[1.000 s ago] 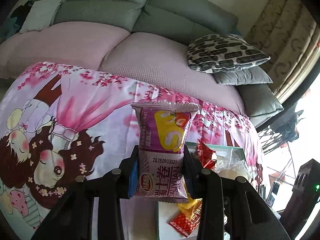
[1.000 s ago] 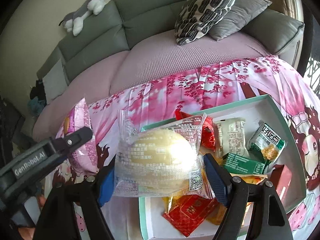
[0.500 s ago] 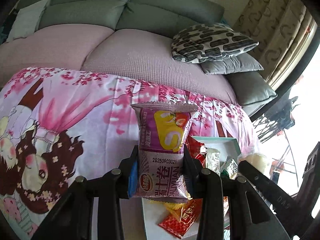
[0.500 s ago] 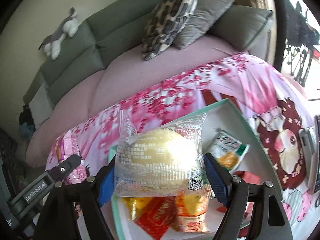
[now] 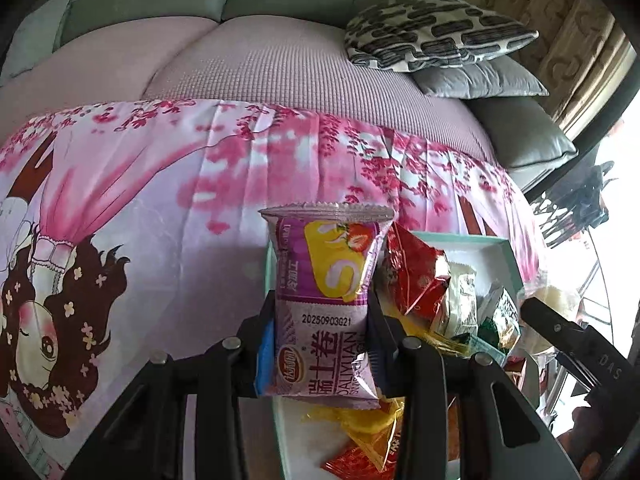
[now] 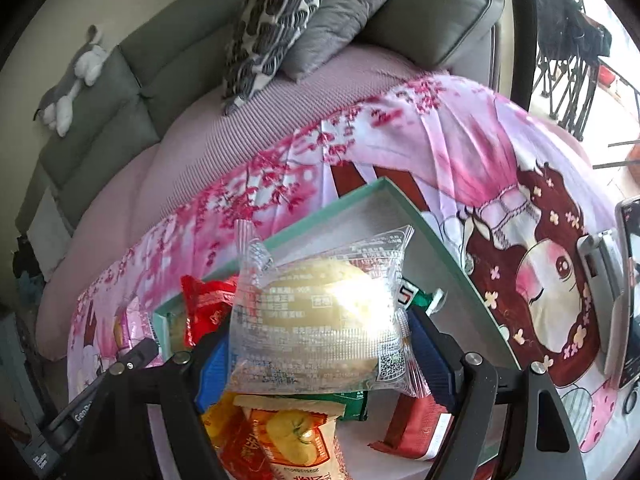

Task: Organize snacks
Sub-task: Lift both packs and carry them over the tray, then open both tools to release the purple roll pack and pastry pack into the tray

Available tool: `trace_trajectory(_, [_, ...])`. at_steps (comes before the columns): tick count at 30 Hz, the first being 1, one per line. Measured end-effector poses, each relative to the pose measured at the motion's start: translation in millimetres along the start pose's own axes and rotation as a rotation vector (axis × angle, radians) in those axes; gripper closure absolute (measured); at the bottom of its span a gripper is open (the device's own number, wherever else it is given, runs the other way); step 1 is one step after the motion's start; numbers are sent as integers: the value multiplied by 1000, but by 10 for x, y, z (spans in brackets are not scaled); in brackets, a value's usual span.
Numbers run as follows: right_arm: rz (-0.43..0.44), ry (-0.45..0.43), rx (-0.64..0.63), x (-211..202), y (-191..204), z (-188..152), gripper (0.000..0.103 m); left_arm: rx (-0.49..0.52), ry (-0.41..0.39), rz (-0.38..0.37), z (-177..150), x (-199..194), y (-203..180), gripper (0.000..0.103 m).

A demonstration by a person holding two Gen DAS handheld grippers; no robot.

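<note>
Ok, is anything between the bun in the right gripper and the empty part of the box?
Nothing visible blocks it. The right gripper holds the clear-wrapped yellow bun above the teal-rimmed white box, whose far corner is bare. Red, green and yellow snack packets crowd the near part.

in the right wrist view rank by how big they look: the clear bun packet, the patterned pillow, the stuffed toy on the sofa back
1. clear bun packet, though it is held right at the camera by the right gripper, so nearness inflates it
2. patterned pillow
3. stuffed toy, clearly smallest
</note>
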State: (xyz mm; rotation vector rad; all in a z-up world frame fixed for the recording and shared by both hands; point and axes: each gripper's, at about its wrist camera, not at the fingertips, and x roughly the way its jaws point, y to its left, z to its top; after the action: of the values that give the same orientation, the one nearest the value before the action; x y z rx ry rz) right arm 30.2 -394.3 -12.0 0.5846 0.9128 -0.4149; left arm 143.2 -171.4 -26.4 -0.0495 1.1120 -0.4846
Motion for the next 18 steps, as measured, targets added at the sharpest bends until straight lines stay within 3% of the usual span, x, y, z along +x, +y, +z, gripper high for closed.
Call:
trace_trajectory(7, [-6, 27, -16, 69, 45, -32, 21, 66, 54, -66, -101, 155, -300, 63])
trace_trajectory(13, [-17, 49, -31, 114, 64, -43, 19, 103, 58, -49, -183, 141, -401, 63])
trace_trajectory(16, [-14, 53, -28, 127, 59, -46, 18, 101, 41, -55, -180, 75, -374, 59])
trace_trajectory(18, [-12, 56, -24, 140, 50, -45, 16, 91, 36, -59, -174, 53, -350, 45])
